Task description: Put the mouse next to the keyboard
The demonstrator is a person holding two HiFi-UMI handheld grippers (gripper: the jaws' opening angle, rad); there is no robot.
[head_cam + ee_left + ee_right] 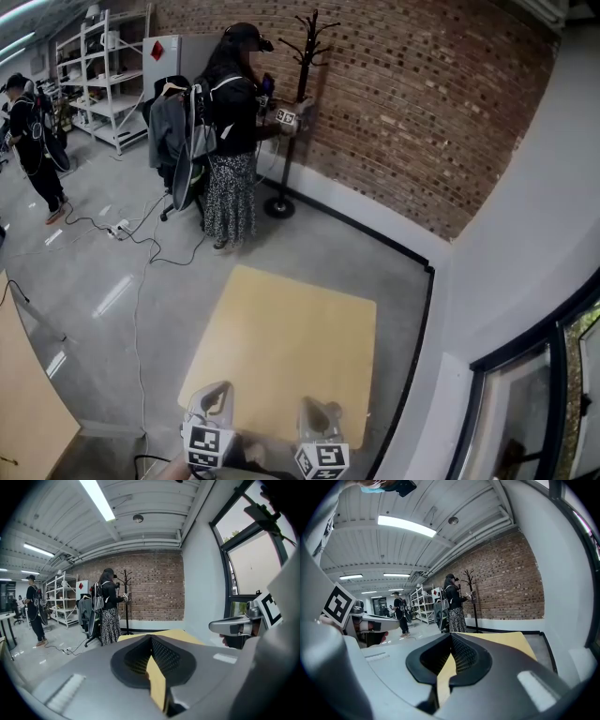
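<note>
Hovering side by side over the near edge of the tan worktop [281, 337], the left hand-held gripper [218, 394] and the right hand-held gripper [317, 411] both have their jaws pressed together on nothing. Neither mouse nor keyboard shows in any view, so where they lie cannot be told. A sound grasp would, I judge, need the mouse in sight and the jaws parted around it.
</note>
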